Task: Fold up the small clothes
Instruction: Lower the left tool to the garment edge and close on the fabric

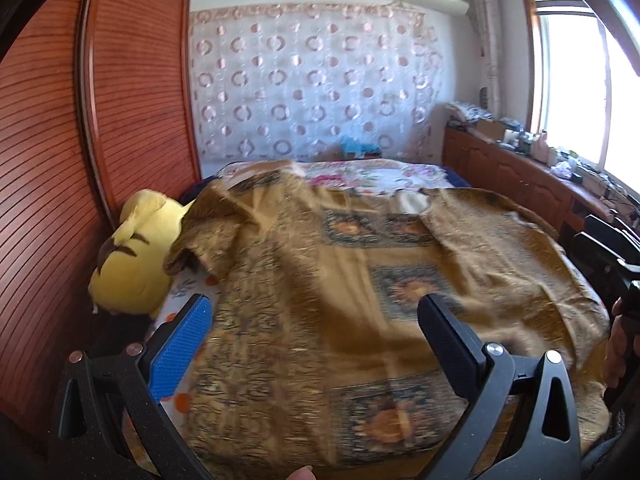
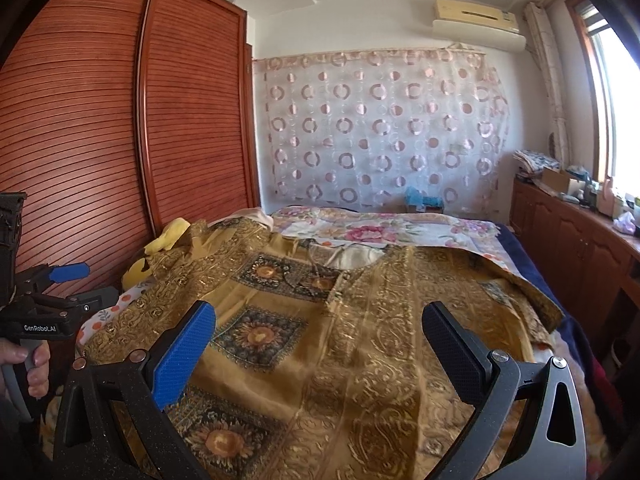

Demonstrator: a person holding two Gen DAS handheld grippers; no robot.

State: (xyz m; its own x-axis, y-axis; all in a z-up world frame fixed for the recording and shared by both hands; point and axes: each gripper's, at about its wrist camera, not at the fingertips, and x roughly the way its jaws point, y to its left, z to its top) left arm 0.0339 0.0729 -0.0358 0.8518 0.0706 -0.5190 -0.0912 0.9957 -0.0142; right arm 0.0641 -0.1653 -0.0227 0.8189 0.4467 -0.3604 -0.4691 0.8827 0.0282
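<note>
A golden-brown patterned shirt (image 1: 360,280) with dark square sunflower panels lies spread flat on the bed, collar toward the far side; it also shows in the right wrist view (image 2: 340,340). My left gripper (image 1: 316,312) is open and empty, hovering above the shirt's near left part. My right gripper (image 2: 320,320) is open and empty above the shirt's near middle. The left gripper (image 2: 60,284) also shows at the left edge of the right wrist view, held in a hand.
A yellow plush toy (image 1: 132,256) lies at the bed's left edge, partly under the shirt's sleeve. A red-brown wardrobe (image 2: 120,120) stands on the left. A floral bedsheet (image 2: 380,228) covers the far bed. A cluttered wooden cabinet (image 2: 580,240) runs under the window on the right.
</note>
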